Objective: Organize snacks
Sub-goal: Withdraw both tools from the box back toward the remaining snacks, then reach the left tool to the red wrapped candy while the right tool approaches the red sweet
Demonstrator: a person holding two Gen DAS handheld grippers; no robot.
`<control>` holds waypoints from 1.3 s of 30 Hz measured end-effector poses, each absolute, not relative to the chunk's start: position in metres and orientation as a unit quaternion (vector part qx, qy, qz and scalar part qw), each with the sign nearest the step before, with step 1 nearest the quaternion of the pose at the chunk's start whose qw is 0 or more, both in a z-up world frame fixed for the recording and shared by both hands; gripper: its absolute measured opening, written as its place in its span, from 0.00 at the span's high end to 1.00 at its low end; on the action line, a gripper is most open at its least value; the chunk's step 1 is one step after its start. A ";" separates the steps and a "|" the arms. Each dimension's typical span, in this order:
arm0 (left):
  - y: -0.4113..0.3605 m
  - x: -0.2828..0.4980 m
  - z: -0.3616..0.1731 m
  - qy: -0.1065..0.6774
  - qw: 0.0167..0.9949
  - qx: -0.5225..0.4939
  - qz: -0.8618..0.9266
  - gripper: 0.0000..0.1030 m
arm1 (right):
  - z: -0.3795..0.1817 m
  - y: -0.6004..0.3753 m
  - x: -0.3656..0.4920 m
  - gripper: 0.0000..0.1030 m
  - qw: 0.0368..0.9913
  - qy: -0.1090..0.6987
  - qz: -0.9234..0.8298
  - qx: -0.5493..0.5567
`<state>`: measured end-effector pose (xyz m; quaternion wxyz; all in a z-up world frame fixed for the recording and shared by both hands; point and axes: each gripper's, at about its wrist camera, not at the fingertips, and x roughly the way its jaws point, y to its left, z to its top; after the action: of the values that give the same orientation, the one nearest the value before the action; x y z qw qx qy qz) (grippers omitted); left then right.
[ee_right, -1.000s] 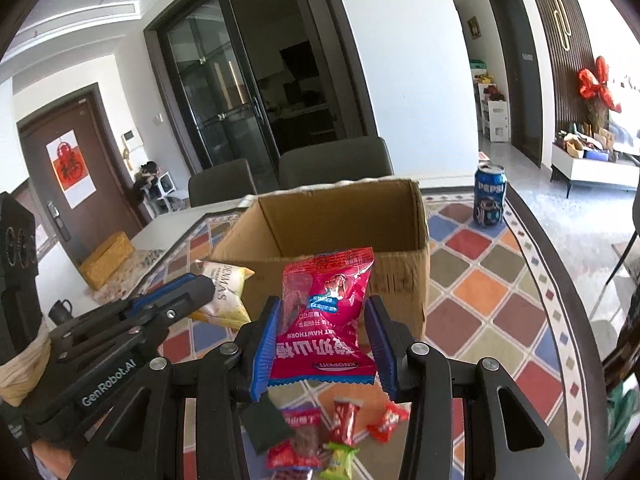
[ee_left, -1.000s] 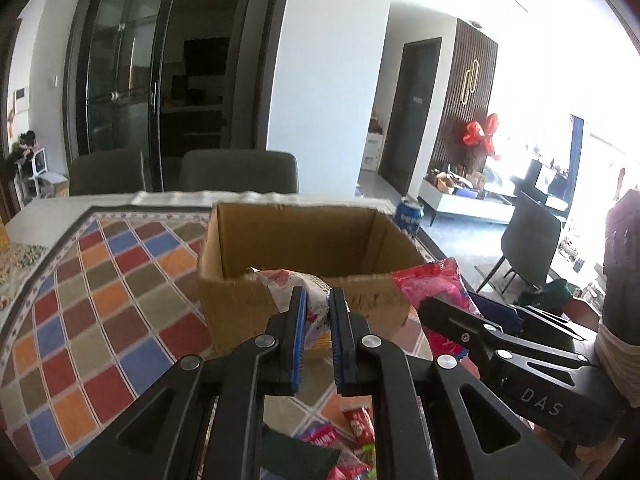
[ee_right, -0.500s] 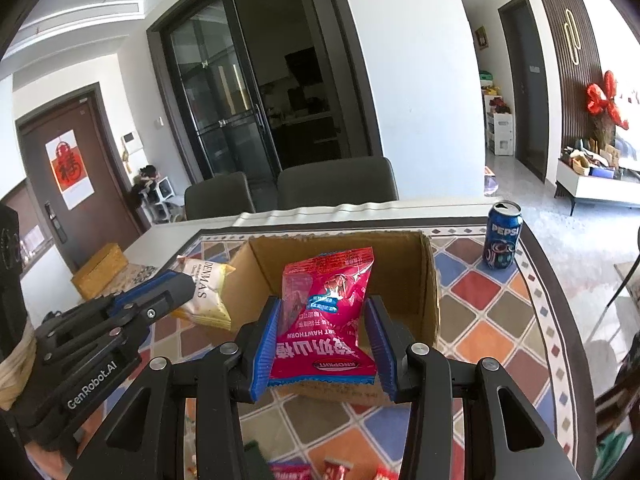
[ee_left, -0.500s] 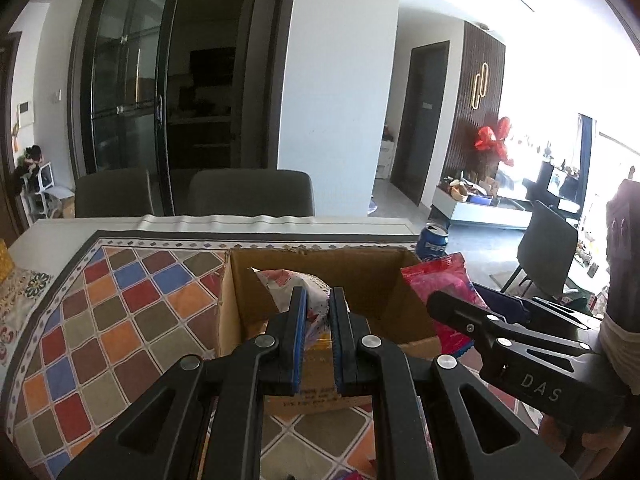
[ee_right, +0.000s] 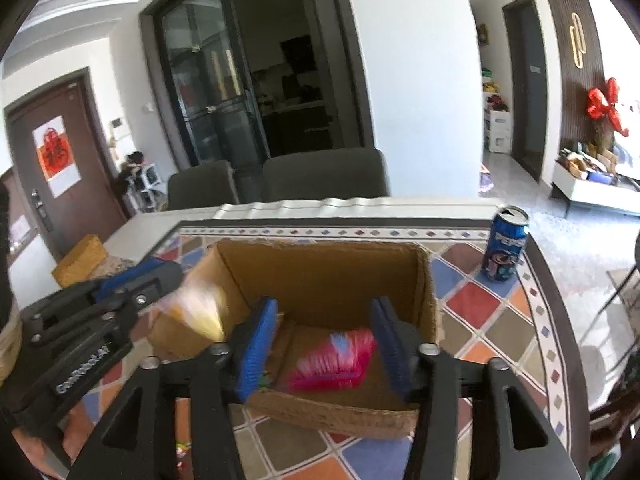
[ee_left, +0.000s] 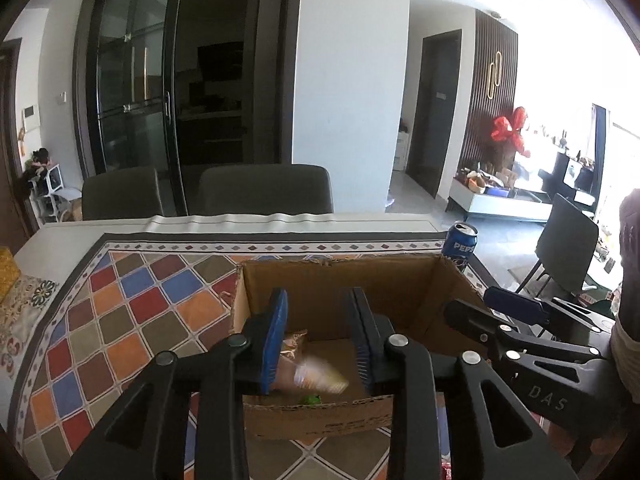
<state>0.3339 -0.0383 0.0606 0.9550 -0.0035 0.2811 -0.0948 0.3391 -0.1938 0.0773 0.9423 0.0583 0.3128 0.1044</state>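
Note:
An open cardboard box [ee_left: 400,284] stands on the patterned tablecloth; it also shows in the right wrist view [ee_right: 320,264]. My left gripper [ee_left: 320,340] is open above the box, and a pale chip bag [ee_left: 316,376], blurred, drops below it into the box. My right gripper [ee_right: 324,348] is open above the box, and the red snack bag [ee_right: 332,360], blurred, falls inside. The left gripper also shows at the left of the right wrist view [ee_right: 132,280], with the blurred pale bag [ee_right: 204,308] beside it. The right gripper shows in the left wrist view [ee_left: 480,304].
A blue Pepsi can [ee_right: 504,248] stands on the table right of the box, also in the left wrist view [ee_left: 460,244]. Two grey chairs [ee_left: 264,190] stand behind the table. A yellow box [ee_right: 80,260] sits at the far left.
Both grippers have opened and moved over the box. The pale bag has left the left gripper and the red bag the right gripper; both fall into the box.

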 end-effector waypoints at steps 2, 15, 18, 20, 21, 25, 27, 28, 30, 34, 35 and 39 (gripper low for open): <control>-0.040 0.327 0.059 0.281 0.955 0.006 -0.092 0.68 | 0.076 -0.196 0.336 0.47 0.941 0.315 0.105 0.064; -0.053 0.269 0.054 0.291 0.949 0.027 -0.118 0.57 | 0.083 -0.203 0.269 0.47 0.952 0.287 0.091 0.058; -0.053 0.254 0.050 0.292 0.949 0.030 -0.117 0.55 | 0.081 -0.207 0.255 0.47 0.952 0.286 0.091 0.064; -0.052 0.245 0.046 0.295 0.948 0.031 -0.115 0.54 | 0.079 -0.208 0.250 0.47 0.951 0.288 0.092 0.066; -0.051 0.241 0.045 0.296 0.948 0.031 -0.115 0.53 | 0.077 -0.208 0.246 0.47 0.950 0.290 0.093 0.065; -0.048 0.223 0.036 0.300 0.946 0.037 -0.119 0.52 | 0.063 -0.205 0.235 0.47 0.944 0.306 0.101 0.069; -0.046 0.212 0.030 0.298 0.946 0.041 -0.117 0.50 | 0.056 -0.203 0.228 0.47 0.941 0.313 0.106 0.070; -0.045 0.208 0.027 0.298 0.946 0.040 -0.117 0.49 | 0.053 -0.203 0.225 0.47 0.940 0.316 0.107 0.071; -0.042 0.199 0.021 0.300 0.946 0.041 -0.116 0.48 | 0.046 -0.200 0.219 0.47 0.937 0.324 0.110 0.068; -0.039 0.187 0.010 0.307 0.944 0.035 -0.112 0.47 | 0.033 -0.195 0.207 0.48 0.933 0.337 0.112 0.057; -0.038 0.184 0.006 0.312 0.942 0.033 -0.117 0.47 | 0.030 -0.194 0.205 0.48 0.932 0.340 0.112 0.056; -0.042 0.178 -0.010 0.326 0.936 0.038 -0.131 0.47 | 0.018 -0.192 0.195 0.48 0.927 0.355 0.113 0.052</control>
<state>0.1776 -0.0417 -0.0099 0.9355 0.0379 0.3260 -0.1308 0.1954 -0.1920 0.0181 0.9265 0.0523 0.3552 0.1125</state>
